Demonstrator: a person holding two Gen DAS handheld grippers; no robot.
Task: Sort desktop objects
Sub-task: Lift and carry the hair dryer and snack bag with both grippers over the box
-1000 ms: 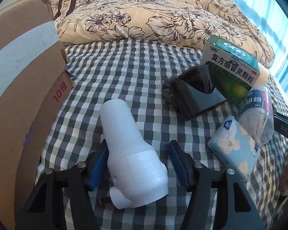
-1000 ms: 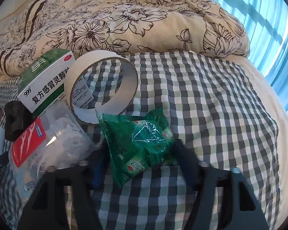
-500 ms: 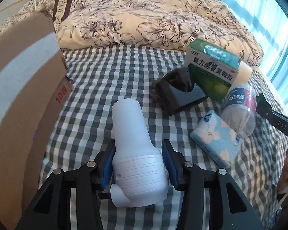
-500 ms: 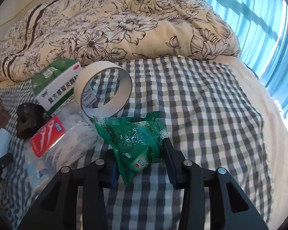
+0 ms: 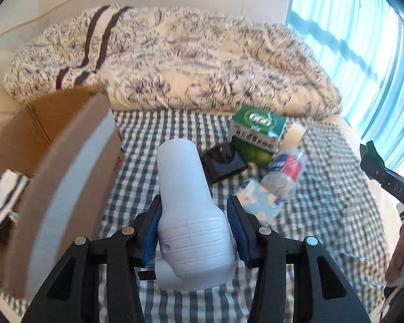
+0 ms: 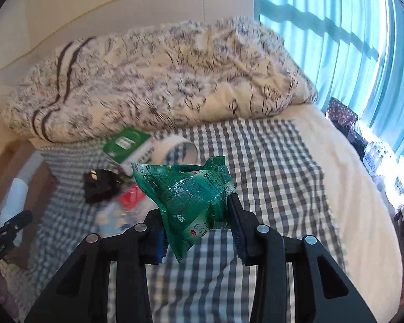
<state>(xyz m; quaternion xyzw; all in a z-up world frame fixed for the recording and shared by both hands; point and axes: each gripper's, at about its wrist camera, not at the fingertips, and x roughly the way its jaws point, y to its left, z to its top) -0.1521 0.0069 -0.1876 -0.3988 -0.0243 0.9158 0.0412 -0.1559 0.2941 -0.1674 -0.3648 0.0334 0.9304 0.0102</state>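
Sorting is partly underway. Left wrist view: left gripper has its jaws pinching the white plastic bottle, raised above the checked cloth, beside the cardboard box at the cloth's left edge; a striped item lies inside. Green medicine box, black holder, tissue pack remain unsorted.

Right wrist view: right gripper has its jaws clamped on the green sachet, lifted off the cloth; tape roll remains.

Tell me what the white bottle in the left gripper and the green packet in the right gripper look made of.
White bottle: likely matte opaque plastic, with moulded ridges and no glare. Green packet: seemingly thin glossy plastic film; it is crinkled, with bright highlights and printed text.
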